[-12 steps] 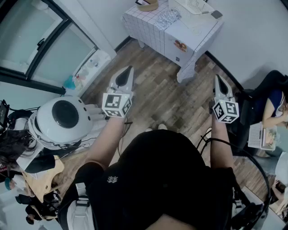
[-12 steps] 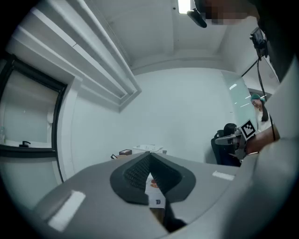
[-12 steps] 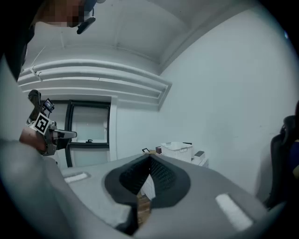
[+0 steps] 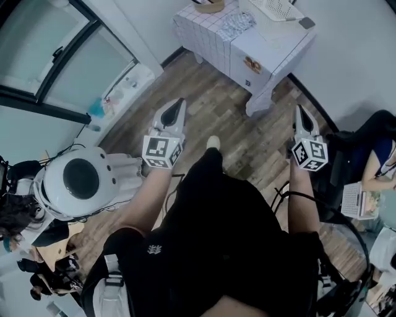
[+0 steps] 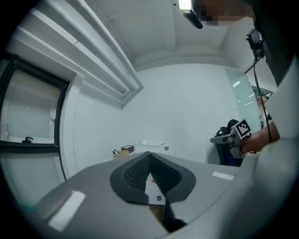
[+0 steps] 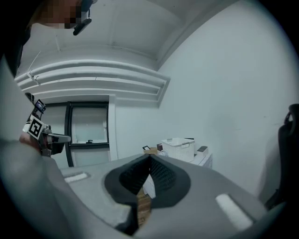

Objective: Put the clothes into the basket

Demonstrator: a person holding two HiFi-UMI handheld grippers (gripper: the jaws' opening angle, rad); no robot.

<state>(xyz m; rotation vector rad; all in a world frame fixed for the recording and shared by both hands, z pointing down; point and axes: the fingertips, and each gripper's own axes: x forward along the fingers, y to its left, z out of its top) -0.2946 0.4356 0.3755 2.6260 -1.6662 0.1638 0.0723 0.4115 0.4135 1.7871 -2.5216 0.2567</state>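
The white basket stands on a table with a checkered cloth at the far end of the room. A patterned piece of clothing lies on the table beside it. My left gripper and right gripper are held out over the wooden floor, well short of the table, both shut with nothing between the jaws. In the left gripper view the closed jaws point toward the distant basket. The right gripper view shows its closed jaws with the basket beyond.
A white dome-topped machine with cables stands on the floor at the left. A seated person with a laptop is at the right. A small bowl sits on the table. Glass panels line the left wall.
The person has stepped forward: a foot now shows ahead between the grippers and the table sits a little nearer. Both grippers stay shut and level.
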